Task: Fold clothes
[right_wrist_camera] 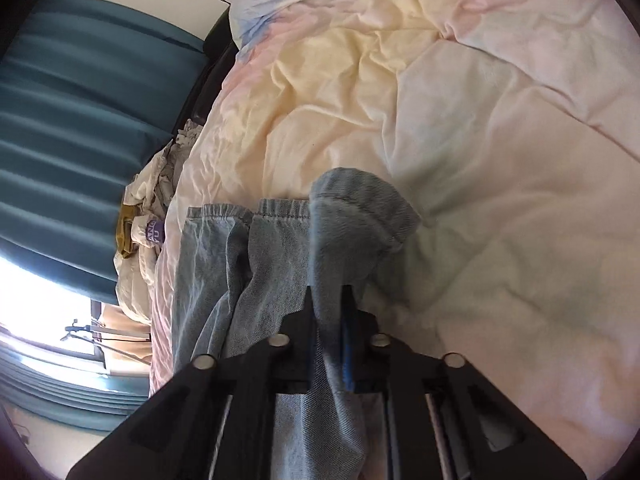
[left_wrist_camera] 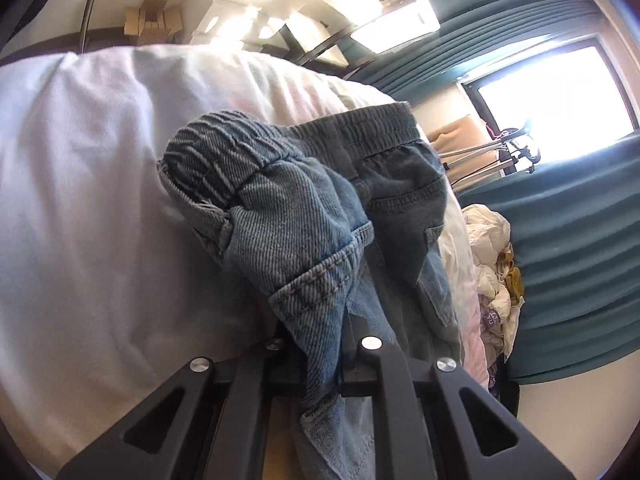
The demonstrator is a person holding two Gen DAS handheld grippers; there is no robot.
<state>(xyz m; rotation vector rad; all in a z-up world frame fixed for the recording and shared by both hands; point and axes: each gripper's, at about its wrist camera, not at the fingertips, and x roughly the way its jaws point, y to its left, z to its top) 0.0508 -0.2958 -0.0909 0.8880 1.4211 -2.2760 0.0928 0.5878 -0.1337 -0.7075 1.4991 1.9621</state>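
A pair of light blue jeans (left_wrist_camera: 304,216) lies on the pale bed cover (left_wrist_camera: 88,184). In the left wrist view my left gripper (left_wrist_camera: 324,356) is shut on a bunched fold near the elastic waistband (left_wrist_camera: 224,152), and the denim humps up over the fingers. In the right wrist view my right gripper (right_wrist_camera: 326,308) is shut on one trouser leg of the jeans (right_wrist_camera: 352,216), close to its hem. The other leg (right_wrist_camera: 216,256) lies flat to the left, its hems side by side on the pastel bed cover (right_wrist_camera: 460,160).
A heap of crumpled light clothes (left_wrist_camera: 494,264) sits at the bed's edge beside teal curtains (left_wrist_camera: 580,248); the same clothes heap (right_wrist_camera: 148,208) shows in the right wrist view. A bright window (left_wrist_camera: 552,84) and a metal stand (left_wrist_camera: 484,160) are beyond. A pillow (right_wrist_camera: 280,4) lies at the bed's far end.
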